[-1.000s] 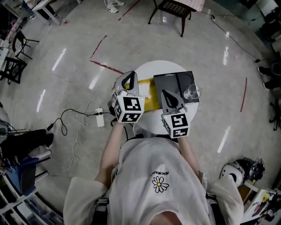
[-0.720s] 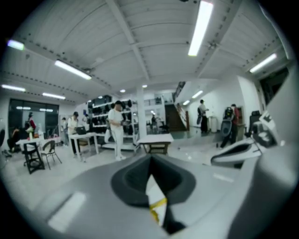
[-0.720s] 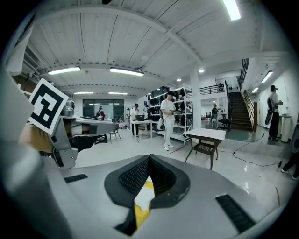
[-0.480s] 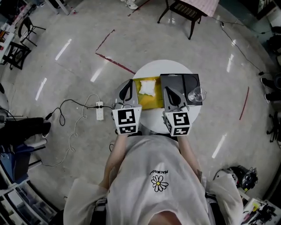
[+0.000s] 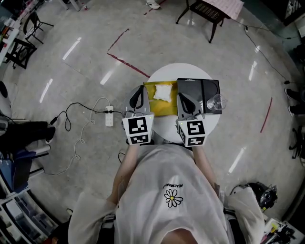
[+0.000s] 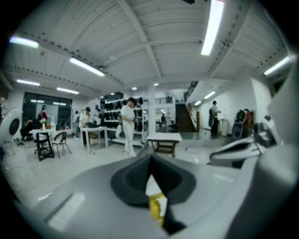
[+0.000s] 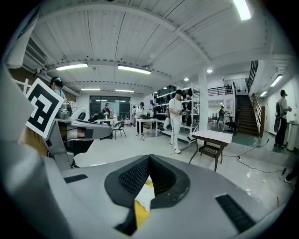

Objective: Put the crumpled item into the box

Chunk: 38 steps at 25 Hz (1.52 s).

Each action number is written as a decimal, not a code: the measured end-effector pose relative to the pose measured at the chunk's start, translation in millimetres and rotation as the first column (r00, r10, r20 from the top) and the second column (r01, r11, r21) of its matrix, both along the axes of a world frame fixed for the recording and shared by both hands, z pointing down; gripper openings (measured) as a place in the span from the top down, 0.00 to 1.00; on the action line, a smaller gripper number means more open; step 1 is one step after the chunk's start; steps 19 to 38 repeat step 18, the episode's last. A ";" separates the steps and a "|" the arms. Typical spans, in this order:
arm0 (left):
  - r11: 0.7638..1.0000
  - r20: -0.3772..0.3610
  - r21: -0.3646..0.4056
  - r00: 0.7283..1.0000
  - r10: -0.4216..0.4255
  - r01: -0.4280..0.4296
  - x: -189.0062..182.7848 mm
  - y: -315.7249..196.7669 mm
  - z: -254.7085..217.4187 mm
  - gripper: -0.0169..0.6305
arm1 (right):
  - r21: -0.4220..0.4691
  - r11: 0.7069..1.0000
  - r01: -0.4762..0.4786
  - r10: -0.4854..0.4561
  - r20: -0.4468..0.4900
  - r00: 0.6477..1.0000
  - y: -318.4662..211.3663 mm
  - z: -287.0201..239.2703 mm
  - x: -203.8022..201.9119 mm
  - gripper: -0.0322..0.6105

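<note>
A white crumpled item (image 5: 162, 91) lies in the yellow box (image 5: 162, 108) on the round white table (image 5: 167, 127). My left gripper (image 5: 141, 88) hovers at the box's left edge, shut and empty, its tips just left of the crumpled item. My right gripper (image 5: 180, 96) hangs at the box's right edge, also shut with nothing in it. In the left gripper view the left gripper (image 6: 150, 157) has its dark pads pressed together, with yellow and white showing below them. The right gripper view shows the right gripper (image 7: 149, 157) the same way.
A flat black case (image 5: 198, 89) lies right of the yellow box, with a clear glass (image 5: 216, 102) at its right edge. A power strip (image 5: 109, 116) and cables lie on the floor to the left. A dark chair (image 5: 206, 9) stands beyond the table.
My left gripper has drawn back toward me from over the yellow box, and the white crumpled item now shows lying in it. The right gripper has barely moved.
</note>
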State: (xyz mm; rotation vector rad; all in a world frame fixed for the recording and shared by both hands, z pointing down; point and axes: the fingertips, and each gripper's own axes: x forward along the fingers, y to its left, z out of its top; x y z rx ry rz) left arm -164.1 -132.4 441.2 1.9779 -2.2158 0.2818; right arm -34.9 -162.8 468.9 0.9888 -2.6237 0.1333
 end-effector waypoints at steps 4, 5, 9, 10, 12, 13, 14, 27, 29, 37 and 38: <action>1.000 -0.015 0.014 1.000 -0.004 0.004 -1.0 1.7 -0.3 0.97 | 0.000 1.000 0.005 -0.005 0.009 1.000 -0.1 -1.8 -4.2 0.95; 1.000 -0.019 0.014 1.000 -0.004 0.005 -1.2 2.4 0.3 0.97 | -0.001 1.000 0.007 -0.007 0.010 1.000 0.1 -1.5 -4.8 0.95; 1.000 -0.045 0.019 0.999 -0.009 0.010 -4.2 5.9 3.1 0.97 | -0.004 1.000 0.015 -0.015 0.008 1.000 1.9 0.6 -6.8 0.95; 1.000 -0.050 0.023 0.999 -0.014 0.015 -5.7 6.7 3.3 0.97 | -0.002 1.000 0.014 -0.014 0.008 1.000 1.8 -0.5 -7.4 0.95; 0.999 -0.054 0.023 0.998 -0.023 0.024 -8.2 8.0 4.3 0.97 | -0.002 1.000 0.016 -0.016 0.004 1.000 1.8 0.3 -7.0 0.95; 0.999 -0.054 0.018 0.998 -0.027 0.028 -9.3 8.6 5.5 0.97 | -0.003 1.000 0.019 -0.019 0.002 1.000 1.9 1.4 -6.6 0.95; 0.999 -0.054 0.013 0.998 -0.031 0.032 -10.3 9.3 6.7 0.97 | -0.003 1.000 0.021 -0.021 0.001 1.000 2.2 2.6 -6.3 0.95; 0.999 -0.058 0.002 0.998 -0.037 0.037 -12.4 12.3 10.1 0.97 | 0.001 1.000 0.022 -0.022 0.000 1.000 2.7 3.6 -5.5 0.95; 0.999 -0.058 0.002 0.998 -0.037 0.037 -12.4 12.3 10.1 0.97 | 0.001 1.000 0.022 -0.022 0.000 1.000 2.7 3.6 -5.5 0.95; 0.999 -0.058 0.002 0.998 -0.037 0.037 -12.4 12.3 10.1 0.97 | 0.001 1.000 0.022 -0.022 0.000 1.000 2.7 3.6 -5.5 0.95; 0.999 -0.058 0.002 0.998 -0.037 0.037 -12.4 12.3 10.1 0.97 | 0.001 1.000 0.022 -0.022 0.000 1.000 2.7 3.6 -5.5 0.95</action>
